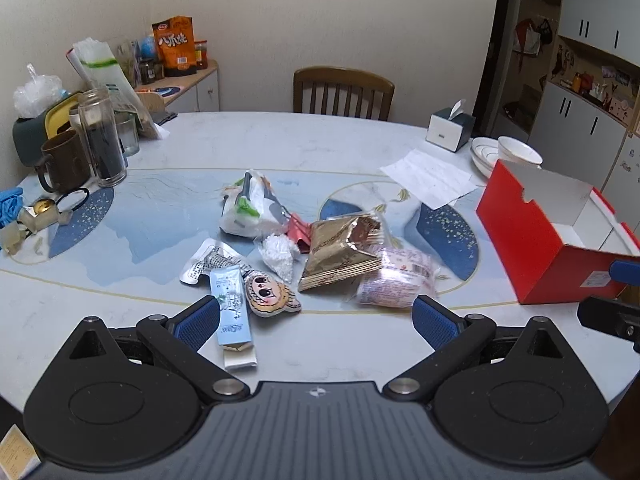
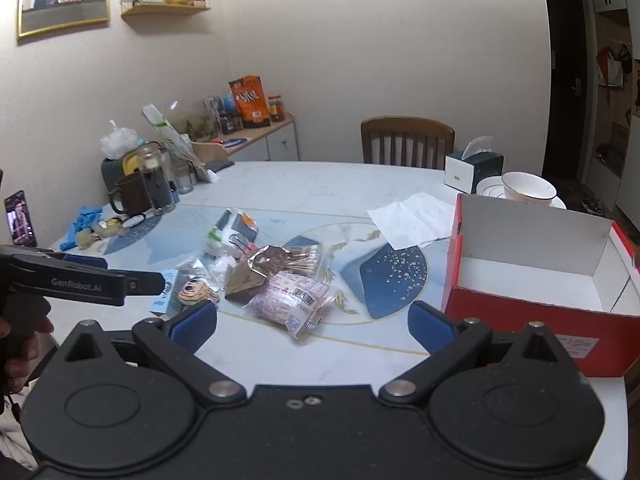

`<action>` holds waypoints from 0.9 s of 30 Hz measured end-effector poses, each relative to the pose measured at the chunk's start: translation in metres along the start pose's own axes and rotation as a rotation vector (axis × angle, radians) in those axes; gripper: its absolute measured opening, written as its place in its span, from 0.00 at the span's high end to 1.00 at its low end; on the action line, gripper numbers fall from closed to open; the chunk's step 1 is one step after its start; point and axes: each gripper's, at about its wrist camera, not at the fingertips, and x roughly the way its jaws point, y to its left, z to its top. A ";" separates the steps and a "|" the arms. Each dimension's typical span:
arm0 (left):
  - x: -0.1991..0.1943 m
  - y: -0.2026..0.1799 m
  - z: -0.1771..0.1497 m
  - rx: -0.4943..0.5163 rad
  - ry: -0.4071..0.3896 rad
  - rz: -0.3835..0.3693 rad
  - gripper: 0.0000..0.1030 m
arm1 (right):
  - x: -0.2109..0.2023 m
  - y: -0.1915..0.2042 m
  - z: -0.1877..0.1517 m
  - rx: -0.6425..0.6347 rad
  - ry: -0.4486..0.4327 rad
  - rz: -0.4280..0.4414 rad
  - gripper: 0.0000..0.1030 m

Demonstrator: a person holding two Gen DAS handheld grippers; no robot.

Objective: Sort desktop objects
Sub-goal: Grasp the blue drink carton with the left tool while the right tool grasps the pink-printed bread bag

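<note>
Left gripper: jaws spread wide, empty, above the near edge of the table; ribbed blue pads on black arms.
Right gripper: jaws likewise wide apart, nothing between them; same blue ribbed pads; the left tool's black arm, lettered "GenRobot.AI", shows at its left.
Pale blue carton: slim, rectangular, just ahead of the left gripper's left pad, one end flap open.
Cartoon-face charm: flat, big-eyed, touching the carton's right side.
Foil blister sheet: silver, crinkled, just beyond the carton.
Gold foil packet: creased metallic pouch, centre of the pile, ahead of both grippers.
Pink printed bag: clear film with a barcode, nearest the right gripper, touching the gold packet.
White plastic bag: soft, crumpled, at the pile's far side.
Red box: cardboard, white inside, lid open, empty as far as visible; right of the right gripper.
Paper sheet: white, creased, beyond the box.
Tissue box: far right, tissue protruding.
Bowls: white, glazed, stacked.
Brown mug and glass jar: far left; jar holds a dark substance.
</note>
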 end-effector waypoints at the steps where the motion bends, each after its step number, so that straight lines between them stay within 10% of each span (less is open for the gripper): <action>1: 0.004 0.002 0.000 0.011 0.001 -0.001 0.00 | 0.005 0.001 0.001 -0.001 0.006 0.000 0.02; 27: 0.091 0.069 -0.006 0.083 0.135 -0.051 0.01 | 0.124 0.030 0.008 -0.031 0.153 -0.087 0.08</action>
